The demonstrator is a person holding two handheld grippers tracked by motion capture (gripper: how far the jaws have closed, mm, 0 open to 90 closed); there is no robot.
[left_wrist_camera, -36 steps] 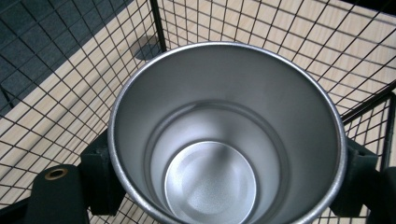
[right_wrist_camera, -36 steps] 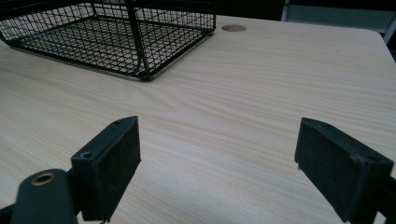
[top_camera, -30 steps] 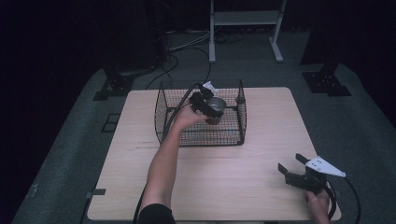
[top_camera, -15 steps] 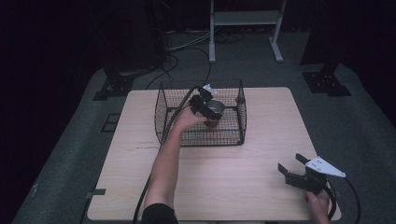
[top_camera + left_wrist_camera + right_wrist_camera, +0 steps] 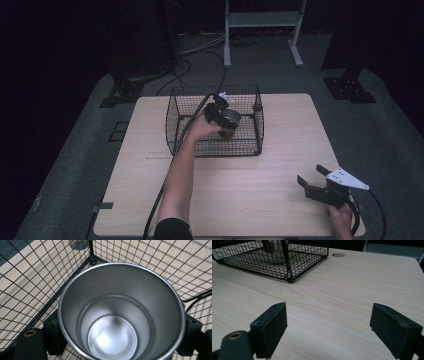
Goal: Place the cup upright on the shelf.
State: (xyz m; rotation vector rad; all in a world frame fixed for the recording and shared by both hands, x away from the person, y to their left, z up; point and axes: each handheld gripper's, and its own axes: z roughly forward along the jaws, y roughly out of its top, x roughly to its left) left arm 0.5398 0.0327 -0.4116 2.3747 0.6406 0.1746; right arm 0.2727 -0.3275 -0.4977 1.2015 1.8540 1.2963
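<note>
Steel cup (image 5: 120, 315) shiny, empty, upright, gripped in wire basket (image 5: 37, 277)

No readable text, label or number anywhere.

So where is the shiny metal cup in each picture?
High view: the cup sits mid-picture inside the wire basket, held by the left gripper.
Left gripper view: the cup is seen from above in the middle, open and empty, jaws pressed on both sides.
Right gripper view: I can't make out the cup.
Shared landmark: the wire basket, top left there, and behind the cup.
</note>
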